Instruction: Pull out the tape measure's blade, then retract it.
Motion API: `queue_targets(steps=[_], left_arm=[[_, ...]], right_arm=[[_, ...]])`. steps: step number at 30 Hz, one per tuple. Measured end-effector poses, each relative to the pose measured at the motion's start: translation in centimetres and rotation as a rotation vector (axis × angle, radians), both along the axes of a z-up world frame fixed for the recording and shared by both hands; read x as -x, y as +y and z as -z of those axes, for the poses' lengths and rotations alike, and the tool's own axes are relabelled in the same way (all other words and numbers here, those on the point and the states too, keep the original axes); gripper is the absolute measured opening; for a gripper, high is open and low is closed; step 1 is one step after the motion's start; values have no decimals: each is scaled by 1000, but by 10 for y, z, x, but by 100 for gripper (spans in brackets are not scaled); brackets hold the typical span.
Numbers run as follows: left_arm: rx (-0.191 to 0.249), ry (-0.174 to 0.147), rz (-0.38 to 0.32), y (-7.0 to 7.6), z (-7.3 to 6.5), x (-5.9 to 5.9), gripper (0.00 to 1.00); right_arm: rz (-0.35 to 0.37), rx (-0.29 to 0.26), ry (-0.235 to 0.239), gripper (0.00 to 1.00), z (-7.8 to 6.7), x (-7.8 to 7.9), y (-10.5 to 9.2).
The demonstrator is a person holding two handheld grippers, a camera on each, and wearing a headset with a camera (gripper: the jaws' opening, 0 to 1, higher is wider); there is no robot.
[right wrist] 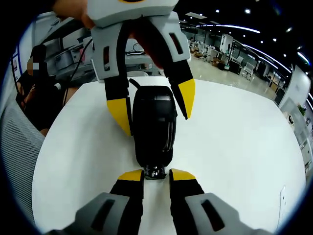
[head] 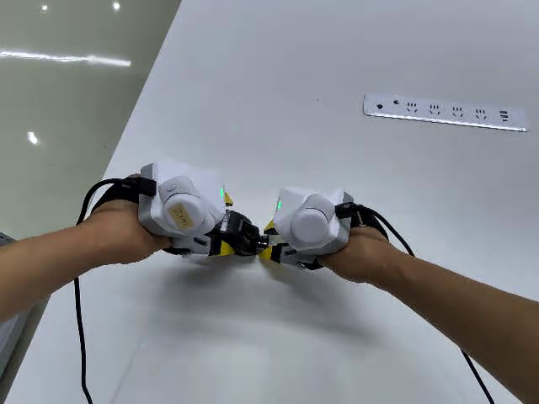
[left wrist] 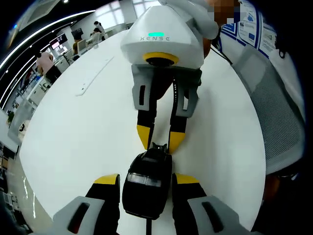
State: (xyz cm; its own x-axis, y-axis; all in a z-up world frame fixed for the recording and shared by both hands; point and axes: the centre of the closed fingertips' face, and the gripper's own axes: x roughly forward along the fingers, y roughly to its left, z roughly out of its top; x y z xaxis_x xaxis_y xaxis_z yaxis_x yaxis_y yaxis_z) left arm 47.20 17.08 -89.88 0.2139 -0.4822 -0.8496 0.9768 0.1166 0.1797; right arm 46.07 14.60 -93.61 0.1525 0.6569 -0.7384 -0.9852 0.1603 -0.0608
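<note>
Left claw (left wrist: 146, 179) grips tape measure (left wrist: 147, 192); "XENSE"-marked right claw (left wrist: 160, 142) pinches it.

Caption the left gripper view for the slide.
Left claw clamps a black plastic tape measure; the opposing right claw pinches its blade tip over the white tabletop.

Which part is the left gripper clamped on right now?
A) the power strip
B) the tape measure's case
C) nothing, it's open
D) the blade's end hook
B: the left gripper has its jaws shut on the black tape measure case; the right gripper pinches the end hook.
</note>
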Motion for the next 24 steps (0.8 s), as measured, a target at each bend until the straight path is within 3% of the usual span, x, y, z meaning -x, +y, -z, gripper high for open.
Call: queue_targets(steps=[24], left_arm=[[-21,9,43,0,1,1,33]], right_arm=[[-31,-7,3,15,3,0,2]])
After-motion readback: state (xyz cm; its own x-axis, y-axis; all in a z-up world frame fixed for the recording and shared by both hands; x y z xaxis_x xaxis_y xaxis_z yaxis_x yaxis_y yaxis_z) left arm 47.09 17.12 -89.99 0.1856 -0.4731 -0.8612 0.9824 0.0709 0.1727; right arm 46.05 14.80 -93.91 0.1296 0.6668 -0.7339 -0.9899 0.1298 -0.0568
